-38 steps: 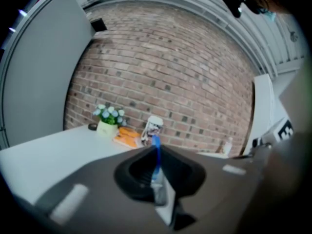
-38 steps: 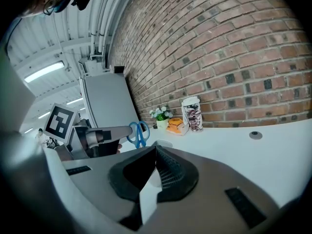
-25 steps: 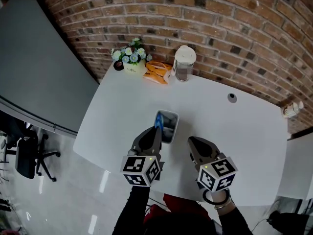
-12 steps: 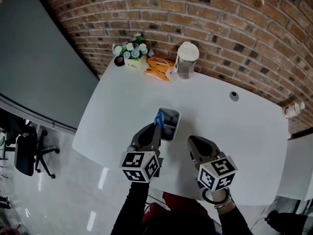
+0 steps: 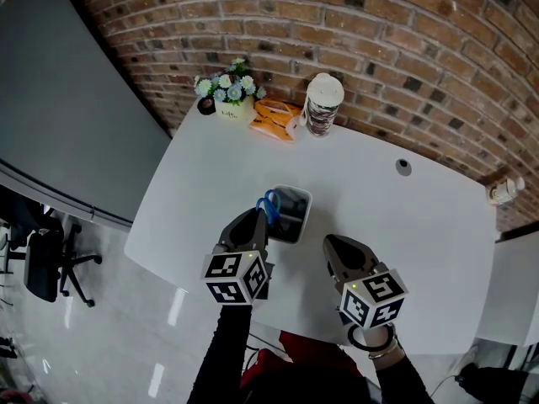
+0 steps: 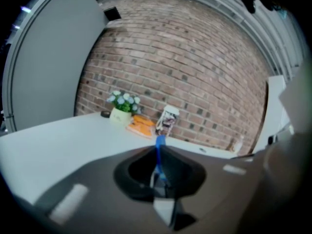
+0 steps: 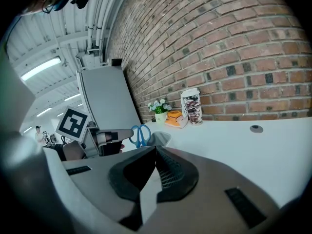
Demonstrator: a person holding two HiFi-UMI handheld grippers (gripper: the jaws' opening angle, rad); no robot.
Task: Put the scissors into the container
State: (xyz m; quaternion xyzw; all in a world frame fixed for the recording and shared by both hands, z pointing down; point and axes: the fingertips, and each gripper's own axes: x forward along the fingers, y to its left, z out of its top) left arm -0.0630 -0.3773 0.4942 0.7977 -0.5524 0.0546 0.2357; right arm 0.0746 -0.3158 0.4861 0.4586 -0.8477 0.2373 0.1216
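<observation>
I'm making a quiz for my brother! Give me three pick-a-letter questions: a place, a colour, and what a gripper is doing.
1. Where is the flat orange packet? A) on a shelf B) by the brick wall, beside the white flower pot C) in a drawer
2. What colour are the handles of the scissors in the left gripper? A) red B) blue C) green
3. The right gripper is: A) shut, empty B) shut on a pen C) wide open
Answers: 1 B, it lies next to the pot; 2 B, blue loops show; 3 A, its fingers meet with nothing between.
</observation>
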